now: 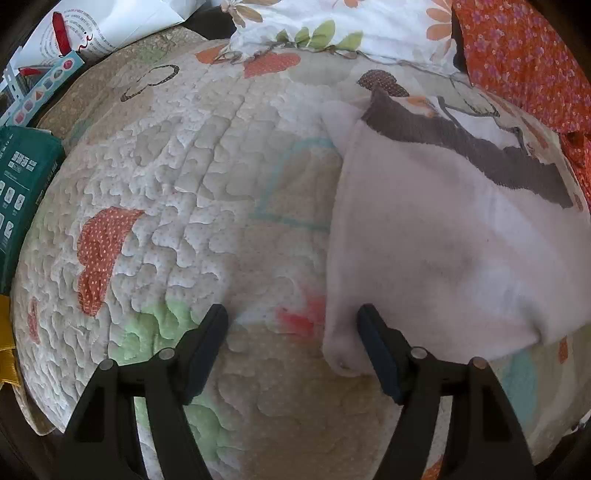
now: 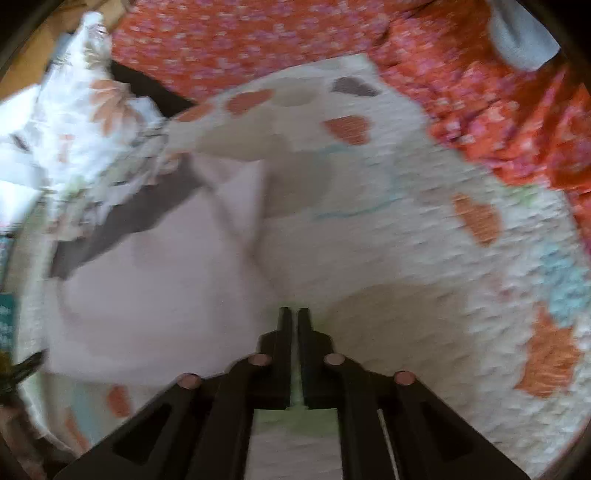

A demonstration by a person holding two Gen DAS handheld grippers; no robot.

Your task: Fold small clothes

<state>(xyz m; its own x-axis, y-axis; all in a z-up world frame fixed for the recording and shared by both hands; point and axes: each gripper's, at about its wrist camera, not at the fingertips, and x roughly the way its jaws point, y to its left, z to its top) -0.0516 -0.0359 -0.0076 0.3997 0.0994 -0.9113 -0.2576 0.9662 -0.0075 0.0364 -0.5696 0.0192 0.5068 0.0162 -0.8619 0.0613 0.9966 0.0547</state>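
Observation:
A small pale pink fleece garment (image 1: 436, 243) with a dark grey band (image 1: 472, 147) lies on a quilted play mat (image 1: 192, 192). My left gripper (image 1: 291, 328) is open, low over the mat, its right finger (image 1: 373, 339) resting at the garment's near left corner. In the blurred right wrist view the same garment (image 2: 147, 288) lies to the left, partly folded over itself. My right gripper (image 2: 294, 317) is shut with nothing between its fingers, just beside the garment's right edge, over the mat (image 2: 424, 258).
An orange floral fabric (image 1: 524, 66) and a white floral cloth (image 1: 332, 26) lie at the mat's far edge. A green package (image 1: 22, 192) and papers (image 1: 74, 33) sit at the left. The orange fabric (image 2: 480, 92) also borders the mat in the right wrist view.

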